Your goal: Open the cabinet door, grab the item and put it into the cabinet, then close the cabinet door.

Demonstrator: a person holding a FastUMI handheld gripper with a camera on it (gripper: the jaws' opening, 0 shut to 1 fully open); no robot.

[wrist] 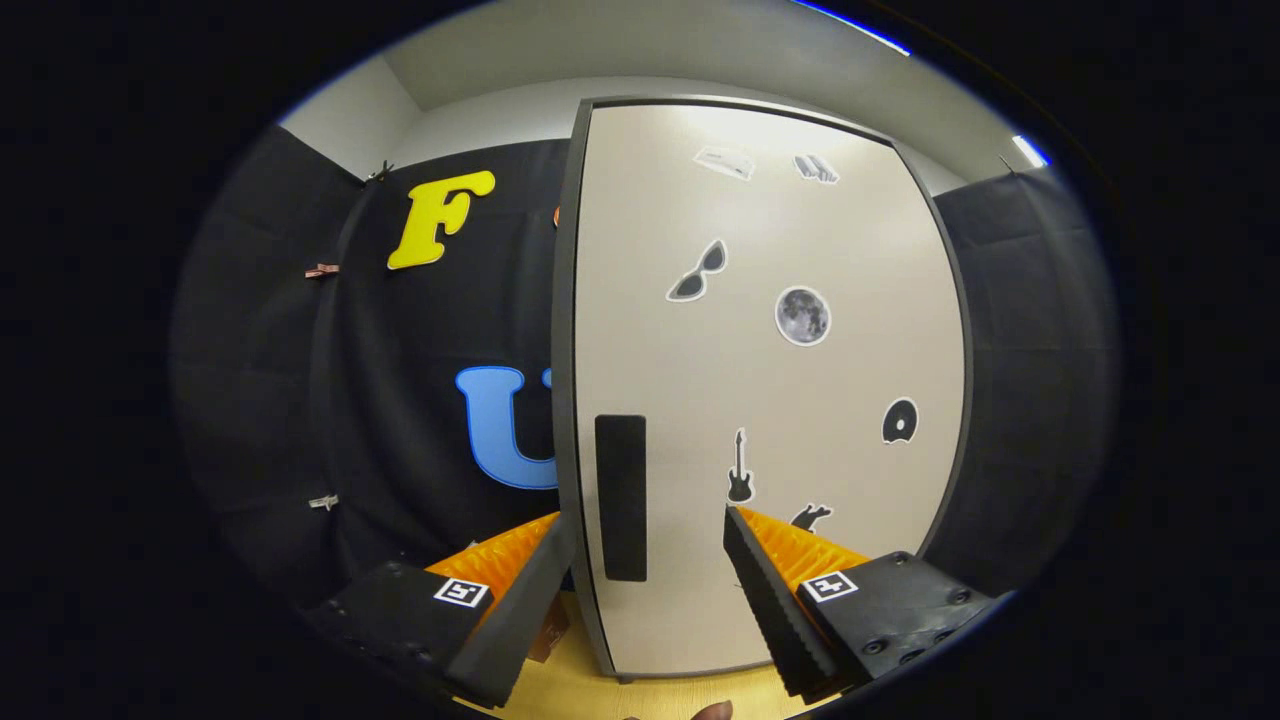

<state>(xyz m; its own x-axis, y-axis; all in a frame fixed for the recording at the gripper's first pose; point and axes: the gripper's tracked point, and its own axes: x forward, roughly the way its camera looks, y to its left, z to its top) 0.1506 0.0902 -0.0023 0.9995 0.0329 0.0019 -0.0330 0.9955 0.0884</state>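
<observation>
The gripper (648, 535) is held open, its two fingers set well apart with nothing gripped between them. The cabinet (770, 380) stands upright just ahead, on a pale wooden surface (580, 690). Its door (850, 250) is seen shut, a pale flat panel in a dark grey frame. A dark vertical handle (621, 497) is set low on the door near its left edge, and it lies in the gap between the fingers, nearer the left one. Whether either finger touches the door cannot be told. The left fingertip is seen at the cabinet's left edge; the right fingertip is seen over the lower middle of the door. Stickers are scattered on the door: sunglasses (698, 272) upper left, a moon (802, 316) to their right, a disc (899, 421) lower right, a guitar (739, 468) just above the right fingertip, and two pale ones near the top, too faint to be made out. Black cloth (400, 420) is hung behind and to the left of the cabinet, and more to its right. A small brown object (549, 632) is partly seen on the wood beside the left finger, near the cabinet's left foot; what it is cannot be told. A fingertip (712, 711) of a person is glimpsed at the near edge, below the door.
</observation>
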